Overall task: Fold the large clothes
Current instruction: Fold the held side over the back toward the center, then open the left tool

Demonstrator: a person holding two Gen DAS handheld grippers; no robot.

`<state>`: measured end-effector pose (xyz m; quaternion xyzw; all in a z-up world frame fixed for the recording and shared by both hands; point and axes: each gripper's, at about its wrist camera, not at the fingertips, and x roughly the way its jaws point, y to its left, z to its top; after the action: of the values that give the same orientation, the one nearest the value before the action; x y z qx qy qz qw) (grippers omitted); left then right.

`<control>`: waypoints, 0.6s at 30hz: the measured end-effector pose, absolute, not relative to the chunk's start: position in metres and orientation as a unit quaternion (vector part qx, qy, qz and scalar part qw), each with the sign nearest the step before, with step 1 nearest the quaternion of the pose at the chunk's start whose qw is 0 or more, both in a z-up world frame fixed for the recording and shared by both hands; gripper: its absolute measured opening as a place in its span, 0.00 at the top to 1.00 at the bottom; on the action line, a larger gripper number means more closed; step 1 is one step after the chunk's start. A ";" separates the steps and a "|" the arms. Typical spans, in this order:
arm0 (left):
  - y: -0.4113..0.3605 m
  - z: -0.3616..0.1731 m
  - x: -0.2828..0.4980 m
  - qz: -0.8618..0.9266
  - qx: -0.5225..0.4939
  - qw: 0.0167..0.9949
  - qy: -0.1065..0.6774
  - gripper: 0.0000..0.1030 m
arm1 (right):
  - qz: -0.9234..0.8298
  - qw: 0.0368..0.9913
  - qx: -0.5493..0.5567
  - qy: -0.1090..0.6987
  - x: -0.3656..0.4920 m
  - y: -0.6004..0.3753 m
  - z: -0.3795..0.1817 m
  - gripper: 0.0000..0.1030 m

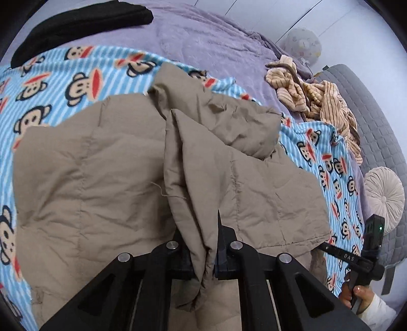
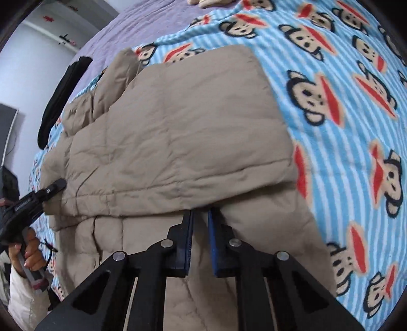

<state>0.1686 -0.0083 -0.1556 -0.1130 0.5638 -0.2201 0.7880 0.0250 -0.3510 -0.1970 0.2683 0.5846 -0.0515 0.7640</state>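
A tan quilted jacket (image 1: 106,165) (image 2: 183,132) lies partly folded on a blue striped monkey blanket (image 1: 63,84) (image 2: 343,107). In the left wrist view my left gripper (image 1: 203,236) is shut on a raised fold of the jacket that runs up between its fingers. In the right wrist view my right gripper (image 2: 201,216) has its jaws nearly together, with the tips buried in the jacket's folded hem. Each gripper also shows in the other view, at the jacket's edge: the right gripper (image 1: 328,245) and the left gripper (image 2: 59,184), each held by a hand.
The blanket lies on a purple bedspread (image 1: 203,38). A black garment (image 1: 84,23) (image 2: 63,99) lies at the far side. A crumpled beige striped garment (image 1: 318,101) sits by the bed's right edge, beside a grey quilted mat (image 1: 376,127) and a round cushion (image 1: 384,193).
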 end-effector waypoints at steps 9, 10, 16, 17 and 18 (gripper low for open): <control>0.025 -0.197 0.169 -0.167 -0.058 0.787 0.590 0.89 | -0.077 0.784 0.214 0.577 0.060 -0.358 -0.221 0.97; 0.025 -0.197 0.168 -0.162 -0.057 0.789 0.590 0.89 | -0.076 0.783 0.220 0.577 0.058 -0.360 -0.229 0.99; 0.048 -0.168 0.157 -0.114 -0.050 0.817 0.563 0.71 | -0.070 0.767 0.269 0.579 0.043 -0.383 -0.225 1.00; 0.054 -0.162 0.155 -0.108 -0.048 0.823 0.556 0.71 | -0.070 0.765 0.266 0.582 0.040 -0.384 -0.220 1.00; 0.060 -0.157 0.153 -0.103 -0.045 0.827 0.550 0.71 | -0.070 0.765 0.259 0.585 0.037 -0.383 -0.215 0.98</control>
<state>0.1535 0.0602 -0.1566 -0.0452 0.5504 -0.1025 0.8273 0.0370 -0.3827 -0.2147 0.2592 0.5853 -0.0704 0.7650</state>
